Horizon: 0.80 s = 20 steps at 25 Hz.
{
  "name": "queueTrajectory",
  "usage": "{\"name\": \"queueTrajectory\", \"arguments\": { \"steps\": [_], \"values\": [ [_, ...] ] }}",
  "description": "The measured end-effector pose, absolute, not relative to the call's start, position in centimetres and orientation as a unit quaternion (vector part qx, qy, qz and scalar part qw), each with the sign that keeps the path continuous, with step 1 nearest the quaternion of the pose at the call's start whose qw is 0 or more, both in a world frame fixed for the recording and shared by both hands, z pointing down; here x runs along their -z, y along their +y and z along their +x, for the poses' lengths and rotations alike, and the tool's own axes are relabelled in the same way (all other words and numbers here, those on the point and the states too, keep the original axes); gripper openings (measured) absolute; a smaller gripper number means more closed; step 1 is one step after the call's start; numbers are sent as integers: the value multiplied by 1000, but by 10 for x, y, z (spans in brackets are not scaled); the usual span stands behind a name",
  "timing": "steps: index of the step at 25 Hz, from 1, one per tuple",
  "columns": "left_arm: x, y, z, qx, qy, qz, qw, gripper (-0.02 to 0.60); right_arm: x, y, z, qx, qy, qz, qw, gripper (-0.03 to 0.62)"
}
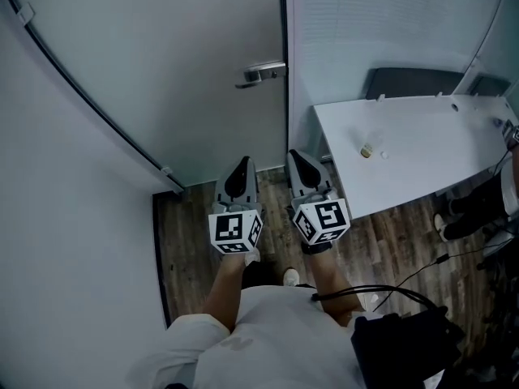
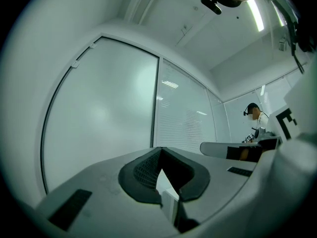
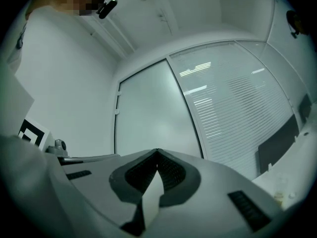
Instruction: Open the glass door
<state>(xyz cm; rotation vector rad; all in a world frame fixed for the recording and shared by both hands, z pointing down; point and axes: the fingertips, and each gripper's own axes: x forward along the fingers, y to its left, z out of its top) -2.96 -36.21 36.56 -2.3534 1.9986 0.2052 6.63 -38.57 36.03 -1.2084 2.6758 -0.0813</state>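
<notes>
Narrow room, dark wood floor (image 1: 195, 241), pale walls. Straight ahead the glass door (image 1: 162, 63), closed, with its metal handle (image 1: 261, 74) at the right edge, next to a glass wall with blinds (image 1: 381, 31). To the right a white tabletop (image 1: 422, 177) with a small object (image 1: 367, 150) on it, too small to name. Behind the tabletop a dark chair back (image 1: 413, 82), seen only in part. At the right border a person's legs (image 1: 478, 209), cut off by the frame. Lower right, a black cable (image 1: 389, 290) over the floor.

Left tool (image 1: 241, 168) and right tool (image 1: 302, 162) side by side, pointing toward the door, both well apart from the handle. Jaws of each pressed together, nothing between them. Free floor between the tools and the door. Tabletop corner just beside the right tool.
</notes>
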Motion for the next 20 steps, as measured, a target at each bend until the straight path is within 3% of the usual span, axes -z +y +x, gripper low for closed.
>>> {"name": "queueTrajectory", "arguments": {
  "steps": [20],
  "values": [
    [-348, -599, -127, -100, 560, -822, 43, 2, -348, -596, -35, -37, 863, -499, 67, 2]
  ]
}}
